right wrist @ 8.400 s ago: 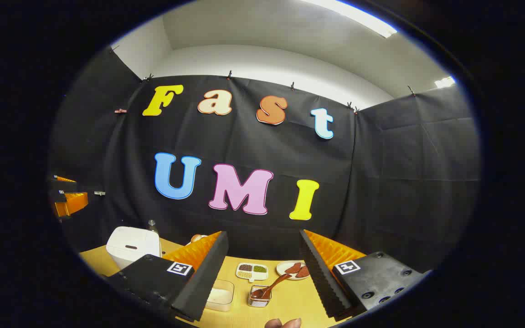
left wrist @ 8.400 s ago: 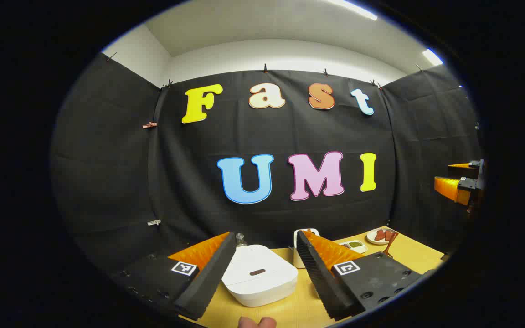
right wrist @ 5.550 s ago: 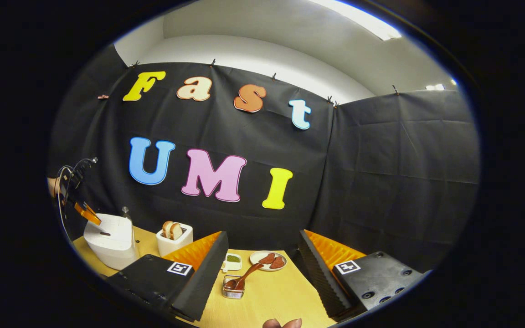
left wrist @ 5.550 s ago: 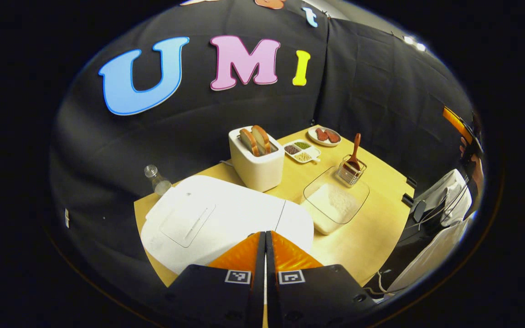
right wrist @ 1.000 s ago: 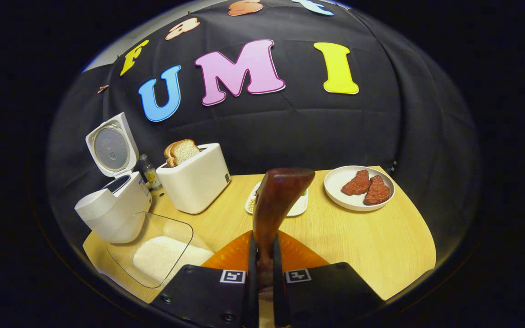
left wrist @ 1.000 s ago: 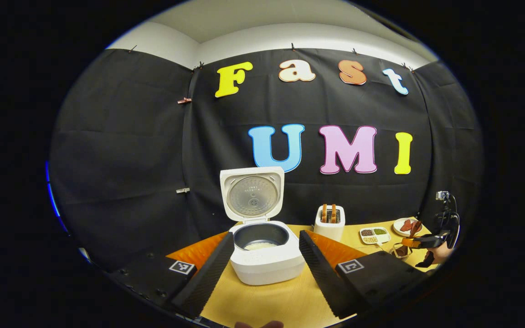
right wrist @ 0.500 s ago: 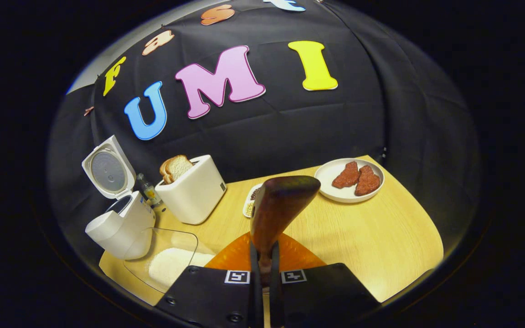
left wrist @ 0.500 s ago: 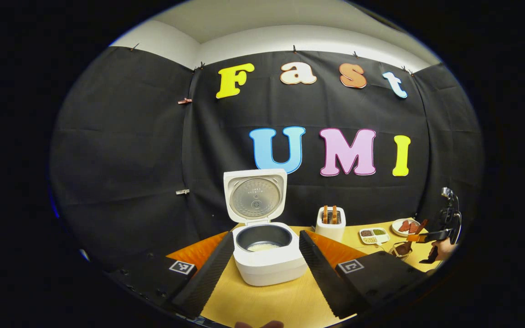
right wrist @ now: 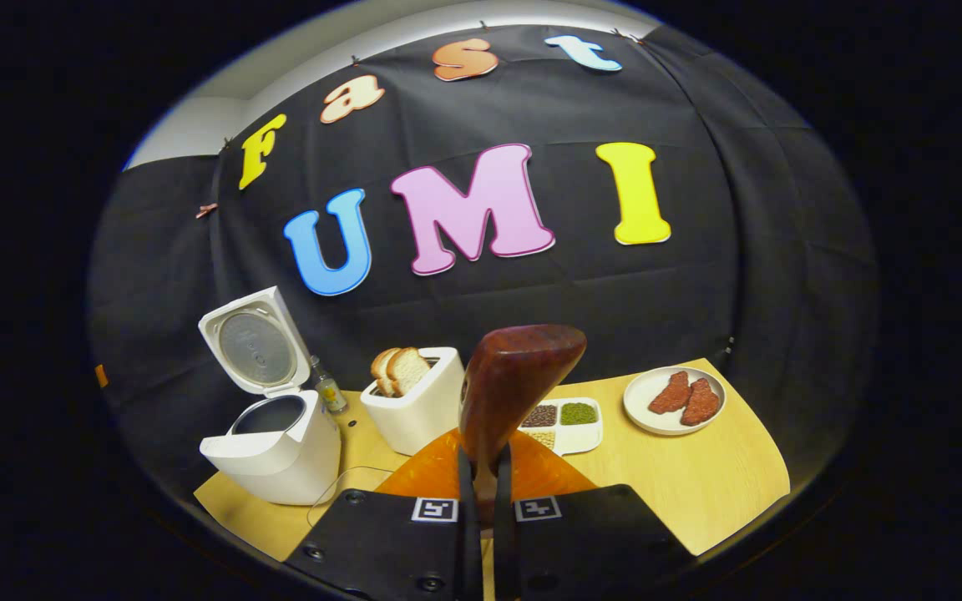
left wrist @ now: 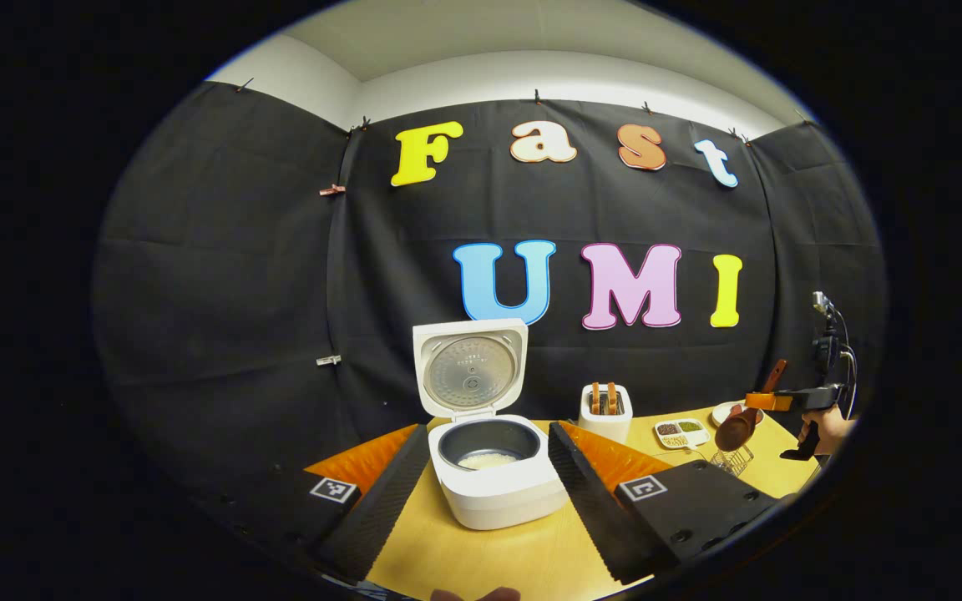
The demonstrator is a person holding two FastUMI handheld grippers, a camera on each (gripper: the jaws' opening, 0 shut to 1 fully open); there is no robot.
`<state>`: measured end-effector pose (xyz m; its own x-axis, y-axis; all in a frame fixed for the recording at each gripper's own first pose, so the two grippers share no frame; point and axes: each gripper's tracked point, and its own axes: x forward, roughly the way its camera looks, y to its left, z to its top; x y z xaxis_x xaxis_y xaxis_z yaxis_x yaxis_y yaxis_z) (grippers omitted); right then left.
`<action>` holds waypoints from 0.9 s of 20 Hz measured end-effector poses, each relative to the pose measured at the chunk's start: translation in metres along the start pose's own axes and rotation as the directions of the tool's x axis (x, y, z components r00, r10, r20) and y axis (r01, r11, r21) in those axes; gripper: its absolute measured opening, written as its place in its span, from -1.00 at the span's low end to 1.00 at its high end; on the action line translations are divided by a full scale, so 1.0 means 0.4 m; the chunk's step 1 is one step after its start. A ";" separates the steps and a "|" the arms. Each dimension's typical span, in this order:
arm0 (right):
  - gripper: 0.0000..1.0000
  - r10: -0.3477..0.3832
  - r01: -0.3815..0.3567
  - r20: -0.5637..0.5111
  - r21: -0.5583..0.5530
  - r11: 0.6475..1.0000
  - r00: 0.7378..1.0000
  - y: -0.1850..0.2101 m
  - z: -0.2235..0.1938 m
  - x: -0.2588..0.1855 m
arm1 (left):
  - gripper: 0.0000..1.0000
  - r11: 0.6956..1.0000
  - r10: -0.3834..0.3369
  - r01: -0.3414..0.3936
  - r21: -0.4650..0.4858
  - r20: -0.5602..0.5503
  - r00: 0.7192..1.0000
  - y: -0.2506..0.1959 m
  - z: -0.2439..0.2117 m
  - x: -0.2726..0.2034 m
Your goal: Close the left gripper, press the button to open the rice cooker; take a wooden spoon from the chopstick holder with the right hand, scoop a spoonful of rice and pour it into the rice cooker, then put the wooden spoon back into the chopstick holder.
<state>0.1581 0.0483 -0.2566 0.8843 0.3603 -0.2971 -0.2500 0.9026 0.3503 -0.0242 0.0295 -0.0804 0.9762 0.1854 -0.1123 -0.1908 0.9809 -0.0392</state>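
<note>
- Already, the rice cooker is sitting open on the table, between the left gripper's wide fingers.
- The right gripper's fingers are clamping the wooden spoon, lifted above the chopstick holder; scooping, pouring and returning are remaining.

Both grippers had black bodies with square coded tags, screws and ribbed fingers; a cable, perhaps, trailed above the right one.

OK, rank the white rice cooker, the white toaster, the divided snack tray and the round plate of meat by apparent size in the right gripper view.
Largest to smallest:
1. White rice cooker, lid up
2. White toaster holding bread slices
3. Divided snack tray and round plate of meat: they look alike, and the spoon covers part of the tray, so unranked.
</note>
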 end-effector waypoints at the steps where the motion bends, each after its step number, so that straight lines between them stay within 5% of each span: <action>1: -0.89 -0.008 0.007 -0.008 -0.024 1.000 1.000 0.028 -0.021 0.011 | 0.96 1.000 -0.006 0.006 0.004 0.004 1.000 0.006 0.009 0.001; 6: -0.80 -0.006 0.001 -0.080 -0.056 0.998 0.997 0.168 -0.163 0.093 | 0.96 0.999 -0.038 0.038 0.004 0.018 0.999 0.024 0.021 0.008; 12: -0.80 -0.075 0.061 -0.129 -0.111 0.992 0.989 0.193 -0.298 0.174 | 0.96 0.999 -0.048 0.048 0.008 0.026 0.999 0.056 0.016 0.023; 18: -0.80 -0.080 0.091 -0.211 0.045 0.995 0.974 0.234 -0.395 0.180 | 0.96 1.000 -0.024 0.024 0.011 0.018 1.000 0.102 0.000 0.019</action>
<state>0.1360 0.1961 -0.3855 0.7979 0.3288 -0.5053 -0.1503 0.9202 0.3614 -0.0245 0.0709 -0.0830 0.9822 0.1628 -0.0939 -0.1663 0.9856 -0.0312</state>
